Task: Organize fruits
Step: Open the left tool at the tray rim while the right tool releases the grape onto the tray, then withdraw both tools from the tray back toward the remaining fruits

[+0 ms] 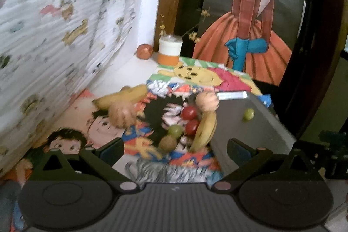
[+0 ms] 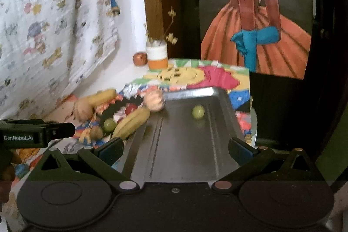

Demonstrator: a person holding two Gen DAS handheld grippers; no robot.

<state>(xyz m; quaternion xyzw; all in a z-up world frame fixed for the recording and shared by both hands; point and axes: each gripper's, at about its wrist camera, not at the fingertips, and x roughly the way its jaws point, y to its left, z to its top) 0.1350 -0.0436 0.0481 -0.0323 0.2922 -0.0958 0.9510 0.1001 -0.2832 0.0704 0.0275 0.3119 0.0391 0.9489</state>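
A grey metal tray (image 2: pixel 180 145) lies on the colourful cloth and holds one green grape (image 2: pixel 198 112), which also shows in the left wrist view as a green grape (image 1: pixel 248 114) on the tray (image 1: pixel 250 134). Left of the tray lie loose fruits: two bananas (image 1: pixel 205 131) (image 1: pixel 124 98), two red tomatoes (image 1: pixel 188 112), another green grape (image 1: pixel 175 131), a brown kiwi (image 1: pixel 167 144) and two pale round fruits (image 1: pixel 207 101) (image 1: pixel 121 115). My left gripper (image 1: pixel 175 150) is open above the fruit pile. My right gripper (image 2: pixel 175 150) is open over the tray, nothing between its fingers.
At the back stand an orange-and-white jar (image 1: pixel 170 49) with dried flowers and a reddish round fruit (image 1: pixel 144 51). A patterned sheet (image 1: pixel 54 25) hangs along the left. A painting of an orange dress (image 1: pixel 245 36) leans behind the table. The left gripper's body (image 2: pixel 32 134) shows at the right view's left edge.
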